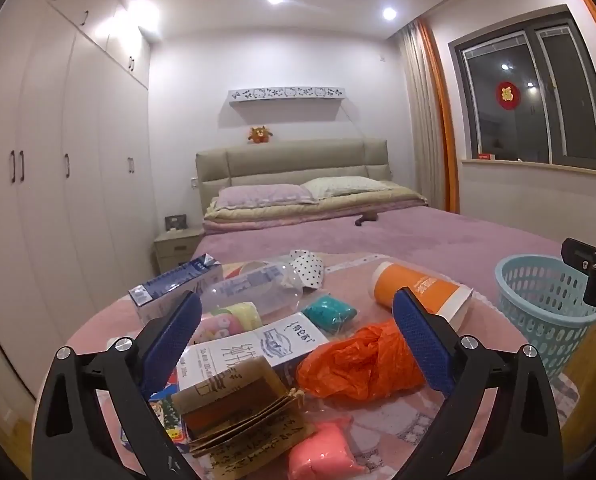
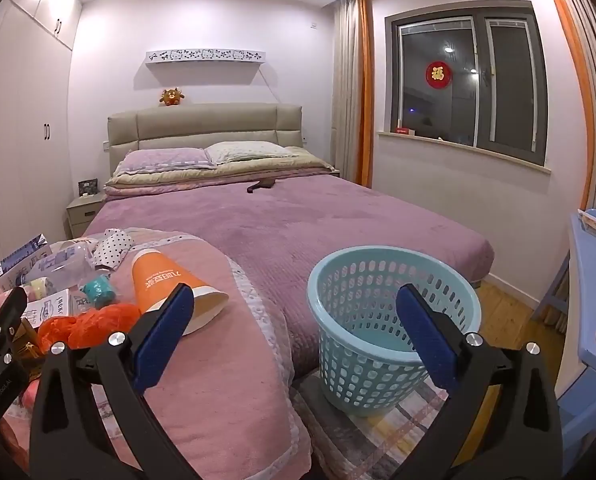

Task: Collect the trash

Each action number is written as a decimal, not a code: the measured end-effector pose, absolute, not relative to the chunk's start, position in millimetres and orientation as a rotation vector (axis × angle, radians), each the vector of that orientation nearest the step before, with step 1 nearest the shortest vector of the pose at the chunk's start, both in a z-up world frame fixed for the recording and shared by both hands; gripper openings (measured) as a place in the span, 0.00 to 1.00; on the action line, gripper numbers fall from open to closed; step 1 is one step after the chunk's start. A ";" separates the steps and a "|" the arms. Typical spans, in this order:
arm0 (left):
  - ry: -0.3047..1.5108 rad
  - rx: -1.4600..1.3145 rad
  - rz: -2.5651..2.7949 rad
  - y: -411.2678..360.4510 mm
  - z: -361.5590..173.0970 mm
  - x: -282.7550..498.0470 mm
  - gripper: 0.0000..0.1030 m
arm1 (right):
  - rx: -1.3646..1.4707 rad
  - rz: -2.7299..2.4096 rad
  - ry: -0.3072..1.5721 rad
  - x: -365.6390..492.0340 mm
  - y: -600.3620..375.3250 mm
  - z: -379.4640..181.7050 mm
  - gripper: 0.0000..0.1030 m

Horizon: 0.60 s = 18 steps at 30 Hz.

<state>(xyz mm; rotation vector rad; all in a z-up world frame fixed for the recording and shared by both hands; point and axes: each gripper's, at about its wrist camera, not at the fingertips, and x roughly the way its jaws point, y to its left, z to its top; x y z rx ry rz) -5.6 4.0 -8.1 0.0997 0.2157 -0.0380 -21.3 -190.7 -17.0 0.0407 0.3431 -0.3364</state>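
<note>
Trash lies heaped on the pink blanket [image 2: 225, 360] at the foot of the bed: an orange paper cup [image 1: 420, 292] on its side, a crumpled orange plastic bag [image 1: 362, 360], a clear bottle [image 1: 253, 288], cartons and folded cardboard [image 1: 237, 408]. My left claw [image 1: 298, 340] hangs spread wide over the heap, pinching nothing. My right claw [image 2: 293, 328] is spread too, empty, before the blue basket [image 2: 378, 264] on the floor beside the bed.
</note>
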 end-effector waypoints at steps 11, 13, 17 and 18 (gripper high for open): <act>0.238 0.099 -0.008 4.6 -8.5 -3.1 0.93 | 0.032 -0.340 0.334 -25.3 -187.8 -14.4 0.94; 0.243 0.095 -0.004 5.4 -8.6 -2.3 0.93 | 0.031 -0.342 0.333 -25.6 -187.6 -14.4 0.94; 0.245 0.100 -0.003 4.5 -8.2 -2.2 0.93 | 0.034 -0.340 0.338 -25.1 -187.6 -14.9 0.94; 0.246 0.101 -0.002 3.1 -8.2 -1.9 0.93 | 0.033 -0.340 0.339 -24.6 -187.2 -15.1 0.94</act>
